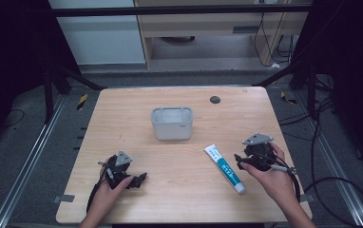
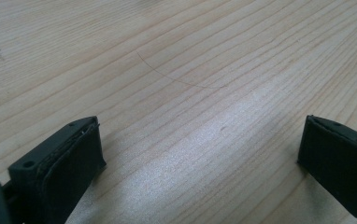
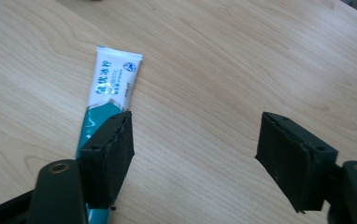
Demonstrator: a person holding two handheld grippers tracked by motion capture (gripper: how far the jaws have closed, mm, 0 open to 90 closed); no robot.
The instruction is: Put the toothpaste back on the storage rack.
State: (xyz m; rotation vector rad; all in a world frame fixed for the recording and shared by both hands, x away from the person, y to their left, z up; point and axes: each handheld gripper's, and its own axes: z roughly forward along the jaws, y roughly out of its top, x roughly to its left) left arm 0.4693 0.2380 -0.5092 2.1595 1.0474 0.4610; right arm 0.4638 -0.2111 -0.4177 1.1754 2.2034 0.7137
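White-and-teal toothpaste tube (image 1: pixel 225 168), pale grey tub (image 1: pixel 171 123), light woodgrain table (image 1: pixel 179 190)

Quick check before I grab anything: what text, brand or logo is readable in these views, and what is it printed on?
Toothpaste tube: blue Chinese characters run along its white end, with a small round logo; too blurred to read reliably.
Grey container: a small dark mark on its front wall, too small to read.
Nothing else carries text.

A pale wooden table (image 1: pixel 179 190) sits on grey carpet floor (image 1: pixel 27 156), with metal rails (image 1: pixel 27 164) running along both sides and black cables (image 1: pixel 341 185) snaking across the right. Behind it, a light wood cabinet (image 1: pixel 208 26) stands beside a white panel (image 1: pixel 99 38), while dark curtains (image 1: pixel 8 47) close in left and right under dim, even light.
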